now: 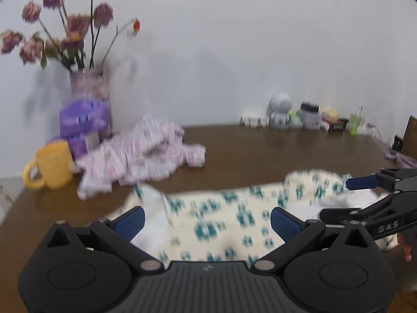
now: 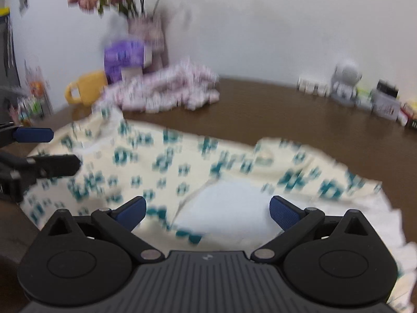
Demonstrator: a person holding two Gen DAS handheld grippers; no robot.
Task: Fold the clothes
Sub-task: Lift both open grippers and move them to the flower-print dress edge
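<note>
Lying spread, unfolded, across the near brown wooden table (image 2: pixel 286 109): cream garment with teal print (image 2: pixel 161 161). Left gripper (image 1: pixel 207 220) and right gripper (image 2: pixel 207 210), jaws wide, empty, over it. Next, likely: grasp an edge. Far left, clear of the fold: crumpled pink-patterned cloth (image 1: pixel 140 154), yellow mug (image 1: pixel 50 165).

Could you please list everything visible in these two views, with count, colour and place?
Table: one, brown, under everything.
Garment: one, cream with teal print, spread near front.
Second garment: one, pink-white, crumpled, back left.
Mug: one, yellow, far left.
Vase: one, pinkish, dried flowers, back left.
Purple packs: count unclear, before vase.
Figurine: one, white, back right.
Clutter: several, mixed, right of the figurine.
Left gripper: black, blue pads, open.
Right gripper: same, open.
</note>
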